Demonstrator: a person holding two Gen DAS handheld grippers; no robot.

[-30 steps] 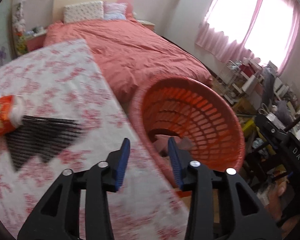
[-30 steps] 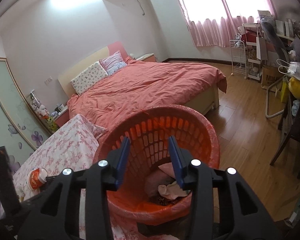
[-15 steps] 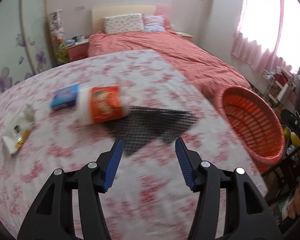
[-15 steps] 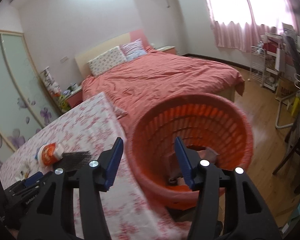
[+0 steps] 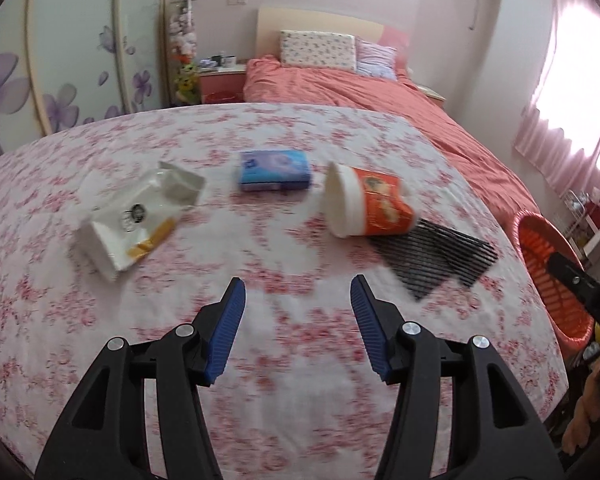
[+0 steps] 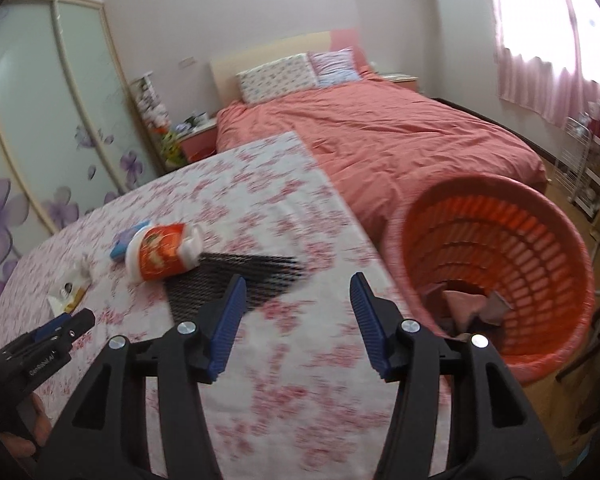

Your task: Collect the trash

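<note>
On the floral tablecloth [image 5: 284,360] lie a crumpled white wrapper [image 5: 136,216], a blue tissue pack [image 5: 274,170], a tipped orange cup [image 5: 368,204] and a black mesh piece [image 5: 436,256]. My left gripper [image 5: 298,320] hovers open over bare cloth in front of them, nothing between its fingers. My right gripper [image 6: 298,318] is open too, over the table's right part, with the black mesh [image 6: 236,280] and orange cup [image 6: 160,256] ahead left. The orange basket [image 6: 540,264] stands off the table's right edge, with pink scraps inside.
A bed with a coral cover [image 6: 380,136] lies beyond the table. Sliding wardrobe doors [image 5: 60,52] with purple flowers fill the left wall. A rack and clutter [image 6: 592,160] stand under the pink curtains. The left gripper's tip [image 6: 60,328] shows low at the left.
Both views have swung left from the basket toward the table's trash. Both grippers' fingers stand wider apart than one second ago. The wrapper and tissue pack have come into the left view.
</note>
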